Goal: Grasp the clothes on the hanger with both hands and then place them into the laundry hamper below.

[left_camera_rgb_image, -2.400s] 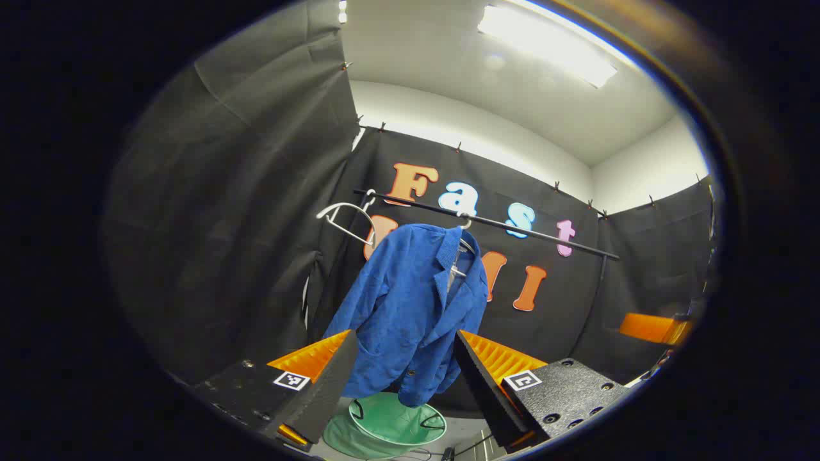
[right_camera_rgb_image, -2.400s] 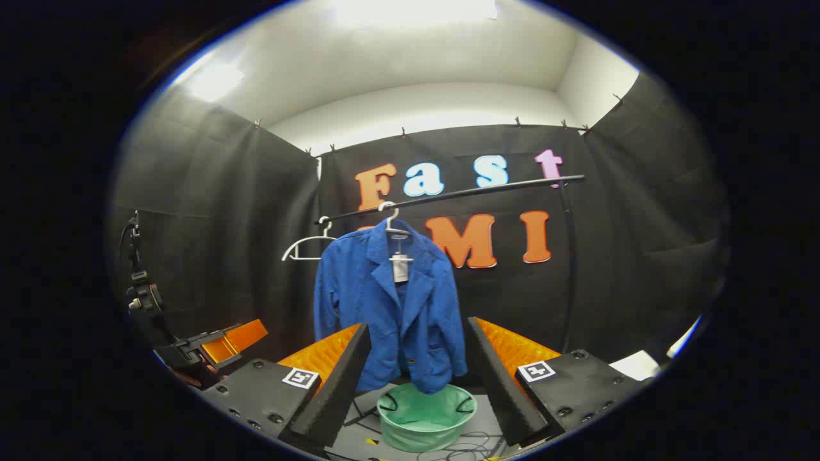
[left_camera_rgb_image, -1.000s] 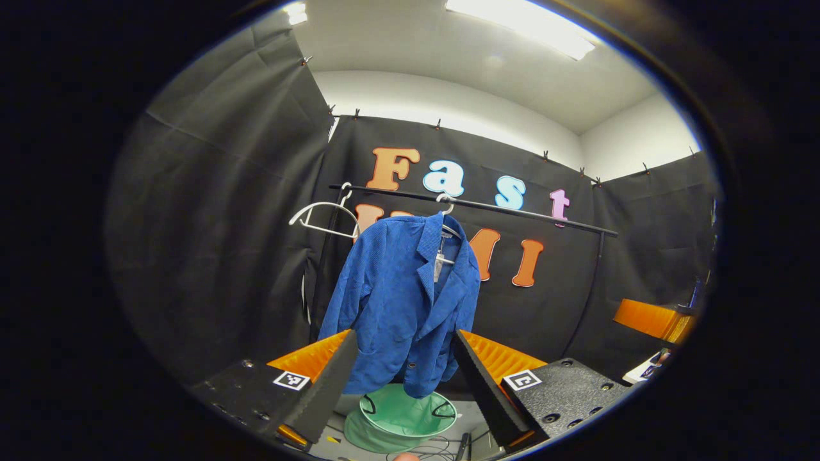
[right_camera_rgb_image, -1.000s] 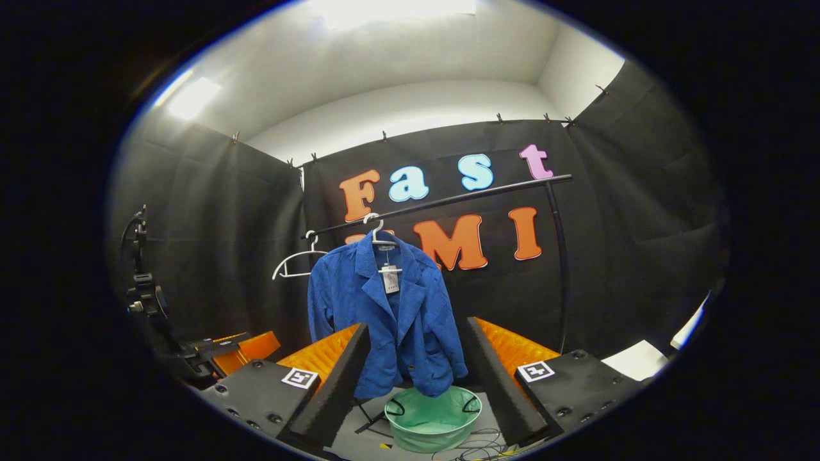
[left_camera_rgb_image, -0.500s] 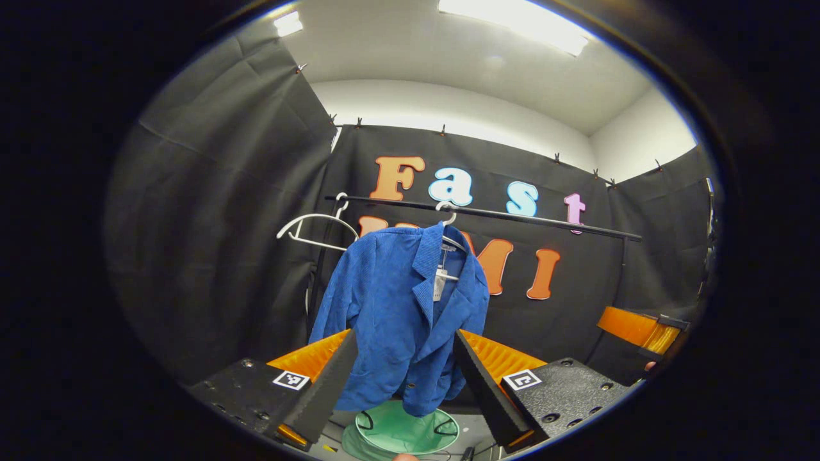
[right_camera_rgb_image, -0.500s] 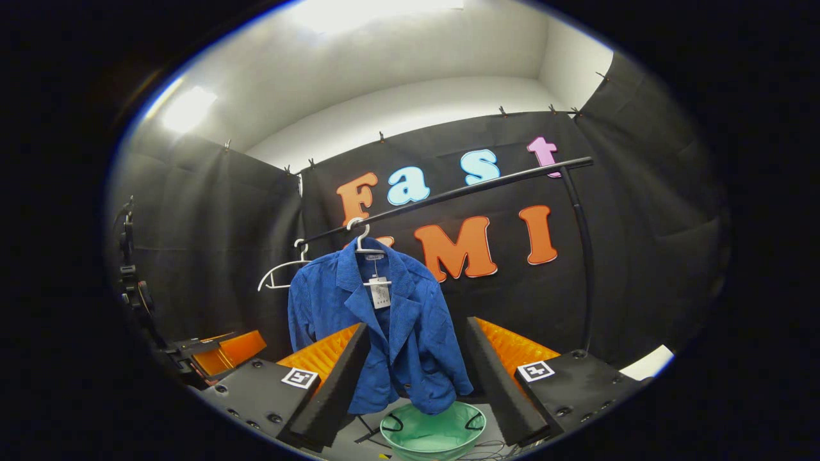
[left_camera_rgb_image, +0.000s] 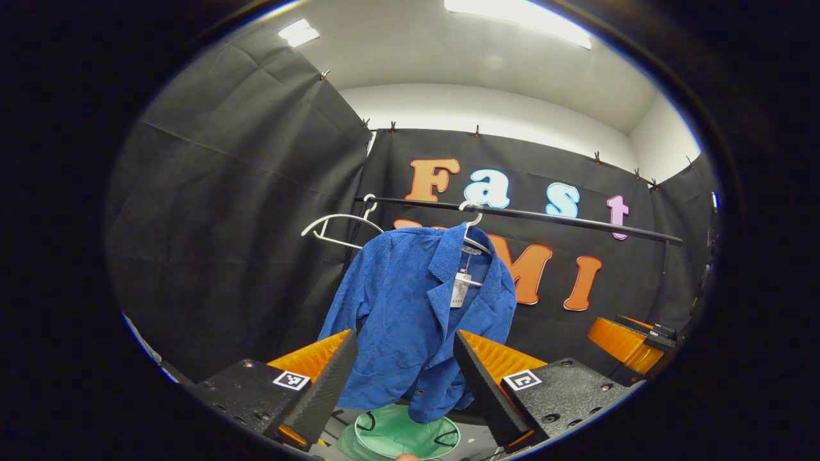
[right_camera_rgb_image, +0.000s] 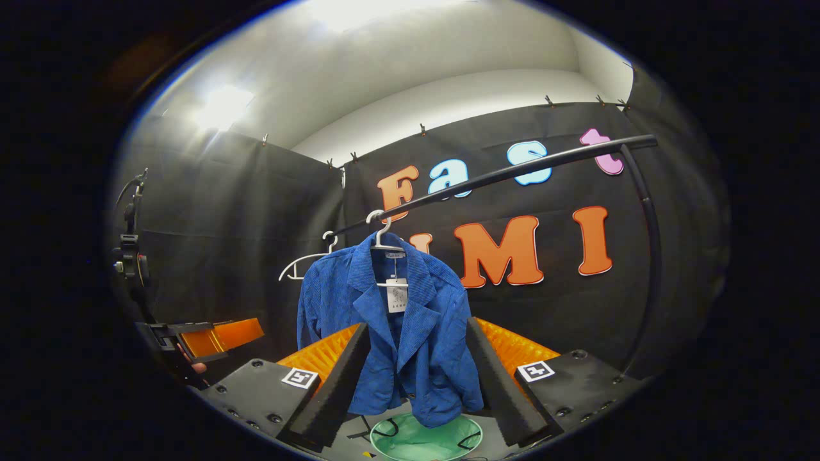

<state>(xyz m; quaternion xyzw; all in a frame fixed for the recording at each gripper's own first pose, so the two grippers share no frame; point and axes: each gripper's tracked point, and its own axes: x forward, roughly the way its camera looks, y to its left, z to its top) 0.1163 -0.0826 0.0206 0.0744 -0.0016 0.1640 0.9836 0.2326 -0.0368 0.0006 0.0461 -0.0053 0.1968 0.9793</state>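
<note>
Left gripper view: my left gripper [left_camera_rgb_image: 398, 371] and right gripper [right_camera_rgb_image: 416, 368], jaws spread wide and empty, face the blue jacket [left_camera_rgb_image: 416, 320] hanging above the green hamper [right_camera_rgb_image: 426, 438].

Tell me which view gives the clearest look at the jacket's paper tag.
The right gripper view: the blue jacket faces it squarely, so the tag hangs flat below the collar. In the left gripper view the jacket is angled and the tag looks narrower, partly tucked behind the lapel.
</note>
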